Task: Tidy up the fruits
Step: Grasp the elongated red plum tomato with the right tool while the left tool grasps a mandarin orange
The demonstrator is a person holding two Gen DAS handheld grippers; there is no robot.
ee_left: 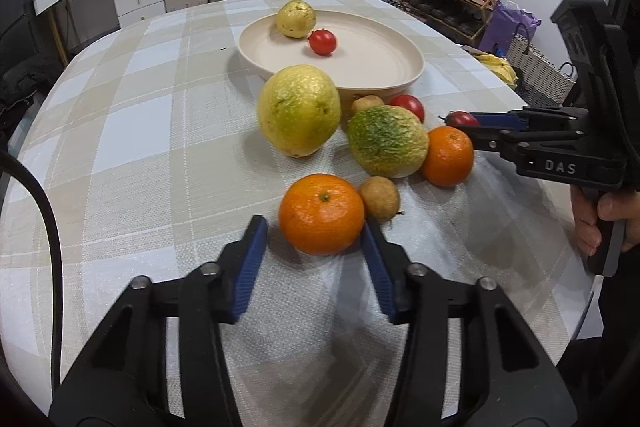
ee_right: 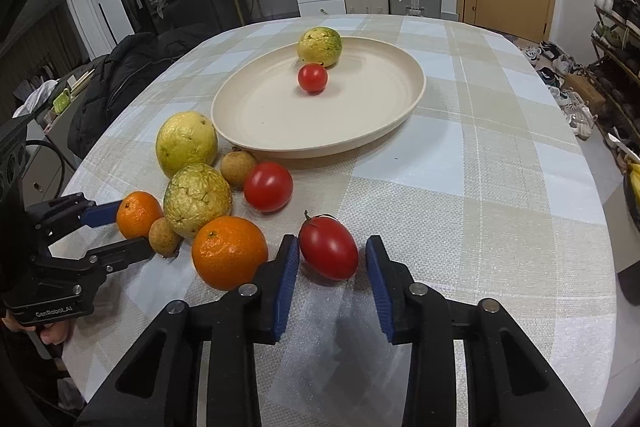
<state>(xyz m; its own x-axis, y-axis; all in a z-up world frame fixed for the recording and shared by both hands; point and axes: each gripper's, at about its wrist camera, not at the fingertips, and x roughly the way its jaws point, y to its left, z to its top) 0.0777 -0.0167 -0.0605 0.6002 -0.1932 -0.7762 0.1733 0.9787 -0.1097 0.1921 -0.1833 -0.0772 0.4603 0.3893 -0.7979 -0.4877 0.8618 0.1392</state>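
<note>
Table (ee_left: pixel 120 147): checked cloth, loose over padding by the look of it, so expect fruit to roll if nudged.

Plate (ee_left: pixel 380 67): far side of the pile, mostly bare. Holds one yellow fruit (ee_left: pixel 295 19) + one round tomato (ee_left: pixel 322 42) at the back. Plenty of room near the front rim, so I'd drop there.

Two big yellow-green fruits (ee_left: pixel 298 109) sit btwn my grippers and the plate. Lift clear over them, don't drag through.

Left gripper (ee_left: pixel 315 225): jaws not yet clamped. Orange (ee_left: pixel 322 213) is btwn the pads on the cloth. Right pad touches it, left pad shows a gap. Need to centre it a bit, then squeeze on the widest part. Round and firm, so moderate force should be ok.

Right gripper (ee_right: pixel 333 245): same story. Oval tomato (ee_right: pixel 328 253) lies btwn the pads on the cloth, left pad touching, gap at the right pad. No grip yet. Soft skin, so close gently and grip across the short axis. The other orange (ee_right: pixel 229 253) is just beside my left finger, so avoid bumping it on the lift.

Small brown fruit (ee_left: pixel 379 198) touches the left-hand orange, right by my right pad. Risk: pinching it too or flicking it off. Go straight up, slow.
</note>
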